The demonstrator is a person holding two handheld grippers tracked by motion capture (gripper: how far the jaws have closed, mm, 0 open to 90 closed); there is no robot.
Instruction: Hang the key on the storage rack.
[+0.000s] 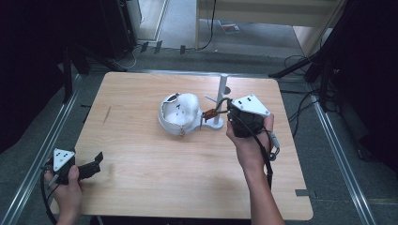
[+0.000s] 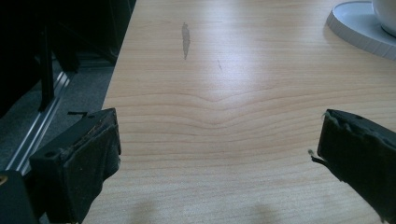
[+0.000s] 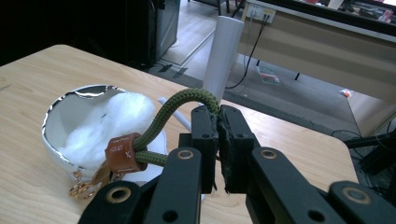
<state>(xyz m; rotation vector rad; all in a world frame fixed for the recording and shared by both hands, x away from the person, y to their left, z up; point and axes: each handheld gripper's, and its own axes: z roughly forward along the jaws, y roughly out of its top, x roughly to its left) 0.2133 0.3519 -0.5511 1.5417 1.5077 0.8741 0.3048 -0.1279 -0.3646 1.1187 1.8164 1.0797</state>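
Right gripper (image 3: pixel 218 122) fingers pinch the cord loop (image 3: pixel 180 108) tight; left gripper (image 2: pixel 219 154) gapes, holding nothing. Keyring could snag the bowl (image 1: pixel 174 123) at 9 o'clock and tip it.

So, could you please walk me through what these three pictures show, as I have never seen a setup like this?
A person sits at a wooden table holding a hand-held two-jaw gripper in each hand. The high view looks down from above; the other two pictures come from cameras riding on each gripper.

The left gripper rests near the table's near left corner, jaws wide apart, nothing between them.

The right gripper is shut on an olive-green cord loop with a brown leather tag and a gold-coloured clasp, apparently a keychain.

On the table stand a white bowl-like dish filled with white cotton-like stuffing, and beside it a white upright post on a round base.
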